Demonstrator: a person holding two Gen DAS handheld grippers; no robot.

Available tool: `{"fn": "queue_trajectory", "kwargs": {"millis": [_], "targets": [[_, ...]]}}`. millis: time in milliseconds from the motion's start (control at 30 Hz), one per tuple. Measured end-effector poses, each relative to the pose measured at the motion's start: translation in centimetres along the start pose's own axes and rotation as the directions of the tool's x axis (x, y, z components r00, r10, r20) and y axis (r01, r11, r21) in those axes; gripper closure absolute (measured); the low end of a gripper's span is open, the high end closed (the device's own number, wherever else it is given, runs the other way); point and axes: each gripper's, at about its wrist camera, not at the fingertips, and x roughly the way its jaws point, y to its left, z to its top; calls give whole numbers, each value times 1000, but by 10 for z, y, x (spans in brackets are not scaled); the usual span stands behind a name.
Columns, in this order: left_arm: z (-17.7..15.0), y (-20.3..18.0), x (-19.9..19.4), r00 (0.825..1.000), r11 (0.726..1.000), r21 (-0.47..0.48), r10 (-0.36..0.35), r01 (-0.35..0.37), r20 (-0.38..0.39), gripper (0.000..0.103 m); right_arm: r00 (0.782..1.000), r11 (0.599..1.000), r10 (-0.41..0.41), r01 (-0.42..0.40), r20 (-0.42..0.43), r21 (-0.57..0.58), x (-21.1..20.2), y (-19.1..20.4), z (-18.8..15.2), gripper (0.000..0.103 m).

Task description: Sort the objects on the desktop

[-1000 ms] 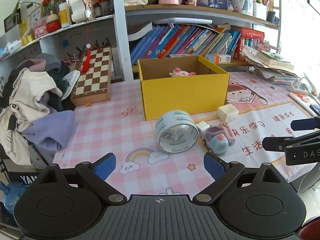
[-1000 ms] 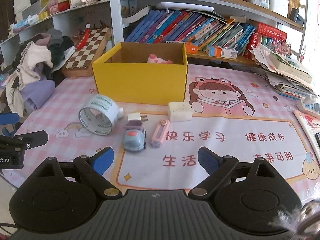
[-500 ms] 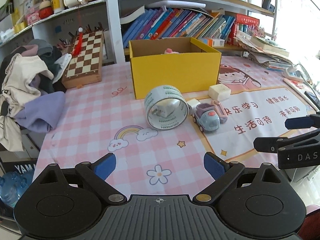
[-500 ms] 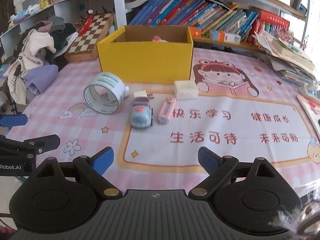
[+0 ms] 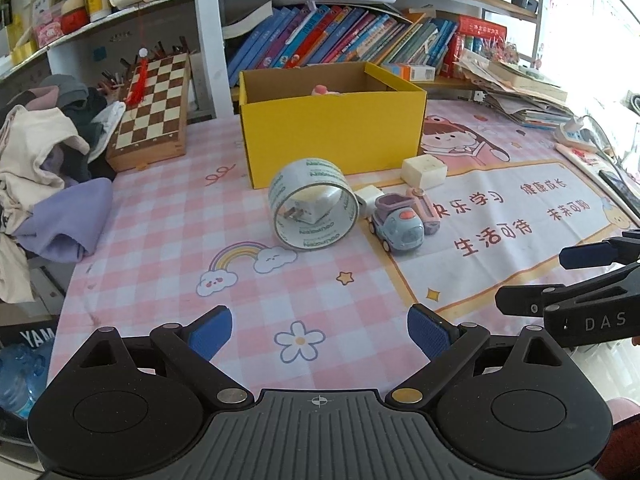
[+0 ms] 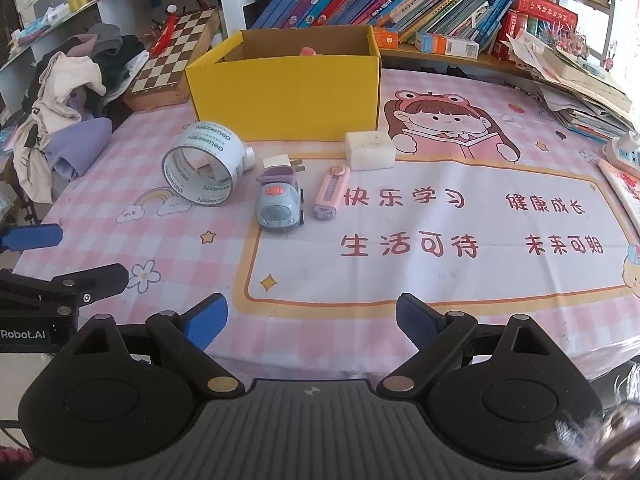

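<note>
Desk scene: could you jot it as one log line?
left tool open | right tool open | tape roll, toy car on mat | nothing held

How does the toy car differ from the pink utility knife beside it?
The rounded grey-blue toy car is bulky and stands on wheels; the slim pink utility knife lies flat. The car has a purple back and a red spot; the knife is plain pink. Both lie on the mat before the yellow cardboard box.

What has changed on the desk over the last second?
Both tongs, left and right, pulled back from the table's objects, so these look farther off; both stayed open and empty. Nothing was taken or released. The tape roll, toy car, pink utility knife, white block and yellow box lie as before.
</note>
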Motion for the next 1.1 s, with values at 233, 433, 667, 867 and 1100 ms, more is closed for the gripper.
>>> {"fn": "queue_trajectory", "kwargs": {"millis": [233, 433, 667, 867, 1100], "targets": [[4, -5, 5, 1000, 1000, 10, -12, 12, -2, 7, 1000, 1000, -12, 12, -2, 12, 1, -6, 2, 11], [8, -6, 8, 1000, 1000, 11, -13, 13, 5, 7, 1000, 1000, -18, 18, 3, 10, 3, -9, 4, 13], [12, -8, 13, 1000, 1000, 11, -9, 8, 12, 7, 1000, 1000, -18, 19, 10, -25, 6, -7, 8, 14], [15, -8, 17, 1000, 1000, 9, -12, 12, 11, 7, 1000, 1000, -21, 21, 6, -23, 9, -12, 11, 14], [18, -9, 21, 1000, 1000, 5, -15, 15, 12, 7, 1000, 999, -19, 19, 2, -29, 13, -13, 17, 14]]}}
